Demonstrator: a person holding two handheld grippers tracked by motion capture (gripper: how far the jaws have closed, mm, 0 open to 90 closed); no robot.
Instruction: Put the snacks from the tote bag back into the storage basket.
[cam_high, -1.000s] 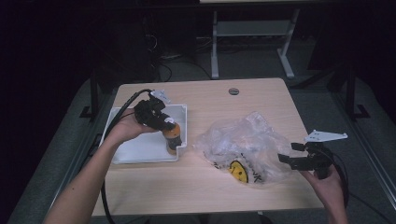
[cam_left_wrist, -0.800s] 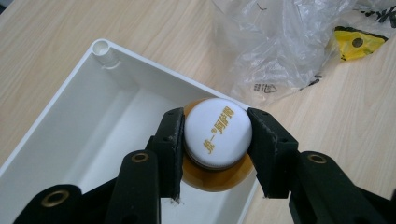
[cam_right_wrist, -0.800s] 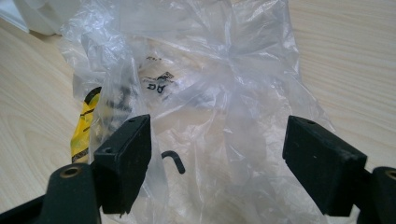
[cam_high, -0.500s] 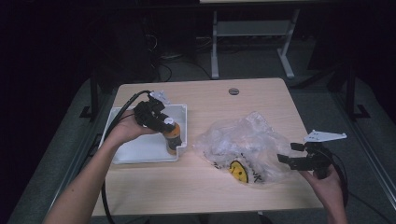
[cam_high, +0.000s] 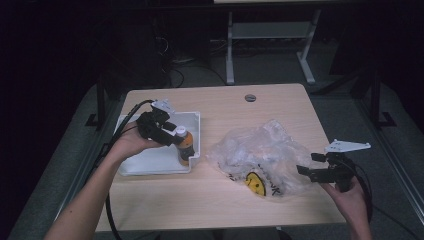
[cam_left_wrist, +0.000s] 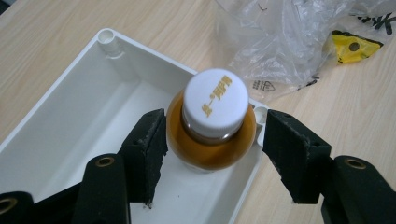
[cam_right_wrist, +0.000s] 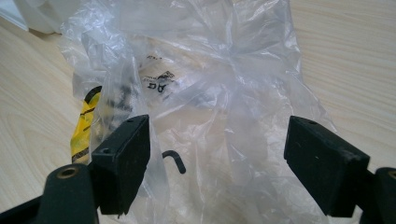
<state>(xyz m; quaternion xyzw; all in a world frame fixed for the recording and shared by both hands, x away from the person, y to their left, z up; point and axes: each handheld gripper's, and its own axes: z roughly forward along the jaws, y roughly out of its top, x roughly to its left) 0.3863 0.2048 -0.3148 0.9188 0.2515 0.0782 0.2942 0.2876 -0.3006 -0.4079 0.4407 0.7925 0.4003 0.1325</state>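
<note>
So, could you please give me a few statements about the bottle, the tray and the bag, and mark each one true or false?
1. The bottle stands upright in a corner of the white tray. True.
2. The bottle has no cap. False: a white cap is on it.
3. The left gripper is clamped tight on the bottle. False: its jaws have just been opening, and the pads stand apart from the bottle between them.
4. The plastic bag lies on the table beside the tray. True.
5. The right gripper is shut on the bag. False: its jaws are wide open at the bag's edge.
</note>
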